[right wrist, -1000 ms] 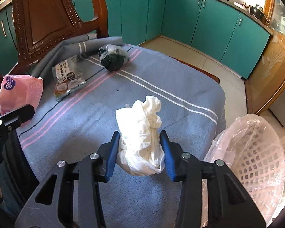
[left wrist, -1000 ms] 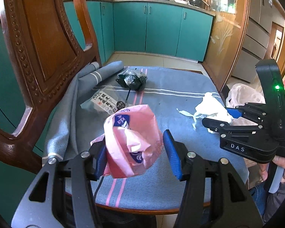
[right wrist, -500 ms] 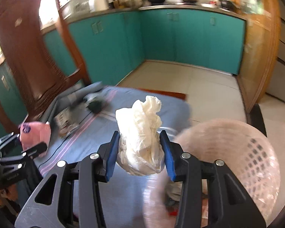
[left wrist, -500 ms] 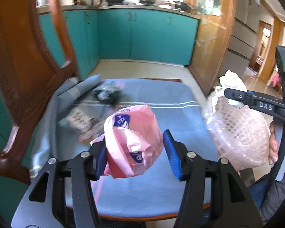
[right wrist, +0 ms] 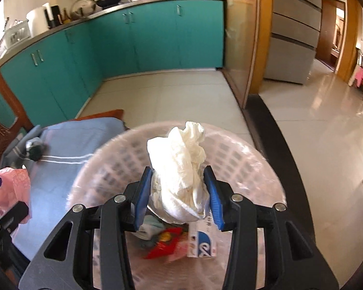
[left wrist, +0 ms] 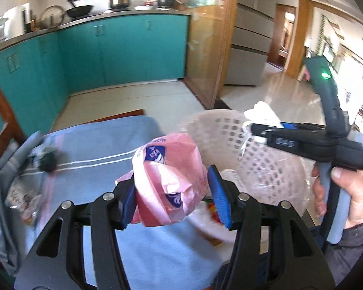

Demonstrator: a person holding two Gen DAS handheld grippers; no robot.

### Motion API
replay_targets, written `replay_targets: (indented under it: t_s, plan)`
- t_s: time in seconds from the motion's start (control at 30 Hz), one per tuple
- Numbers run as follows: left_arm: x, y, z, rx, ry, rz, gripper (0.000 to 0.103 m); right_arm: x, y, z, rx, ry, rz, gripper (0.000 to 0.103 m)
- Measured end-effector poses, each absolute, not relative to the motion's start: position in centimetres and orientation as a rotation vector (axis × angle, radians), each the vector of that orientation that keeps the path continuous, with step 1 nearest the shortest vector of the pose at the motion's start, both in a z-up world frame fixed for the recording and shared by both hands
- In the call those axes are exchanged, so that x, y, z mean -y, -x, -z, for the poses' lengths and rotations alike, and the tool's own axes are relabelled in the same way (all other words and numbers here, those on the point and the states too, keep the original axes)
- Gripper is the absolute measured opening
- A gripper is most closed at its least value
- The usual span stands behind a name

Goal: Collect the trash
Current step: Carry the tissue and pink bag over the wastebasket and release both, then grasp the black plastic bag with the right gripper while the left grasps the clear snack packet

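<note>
My left gripper (left wrist: 173,193) is shut on a crumpled pink plastic bag (left wrist: 168,181) and holds it above the blue-clothed table edge, beside the white lattice trash basket (left wrist: 230,130). My right gripper (right wrist: 177,194) is shut on a wad of white tissue (right wrist: 181,169) and hangs over the open basket (right wrist: 123,159). The right gripper also shows in the left wrist view (left wrist: 254,126), over the basket's far rim. The basket holds several wrappers (right wrist: 167,241).
A dark green bag (left wrist: 47,160) and a printed snack wrapper (left wrist: 19,194) lie on the blue striped cloth (left wrist: 96,149) at the left. A wooden chair back stands at the far left. Teal cabinets (right wrist: 157,36) and tiled floor lie beyond.
Both grippers have swung right from over the table toward the basket, each still holding its trash. The right gripper is now above the basket opening.
</note>
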State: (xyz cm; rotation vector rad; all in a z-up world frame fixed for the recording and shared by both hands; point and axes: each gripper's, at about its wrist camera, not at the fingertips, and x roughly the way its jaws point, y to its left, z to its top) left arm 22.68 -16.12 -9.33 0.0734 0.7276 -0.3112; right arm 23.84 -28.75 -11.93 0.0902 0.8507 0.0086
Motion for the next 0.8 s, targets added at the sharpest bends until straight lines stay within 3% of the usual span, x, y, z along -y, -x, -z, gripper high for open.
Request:
replay_targets:
  t_s: [0.3,0.43,0.57,0.8]
  plan:
    - [20.6,-23.7,10.9,-0.756,-0.111,0.407,0.055,30.1,-23.8,13.3,-0.9,-0.076,0.061,0.045]
    - [21.2,-24.2,11.7,-0.781,-0.096,0.445,0.056,30.7,-23.7,13.0,-0.879,-0.106,0.091,0.06]
    - [21.6,-24.4,12.4,-0.795,-0.084,0.452,0.067,31.9,-23.6,12.6,-0.854,-0.169,0.106,0.068]
    - [21.0,-24.8,12.3,-0.786,-0.067,0.418,0.087,32.7,-23.8,12.8,-0.863,-0.212,0.139,0.069]
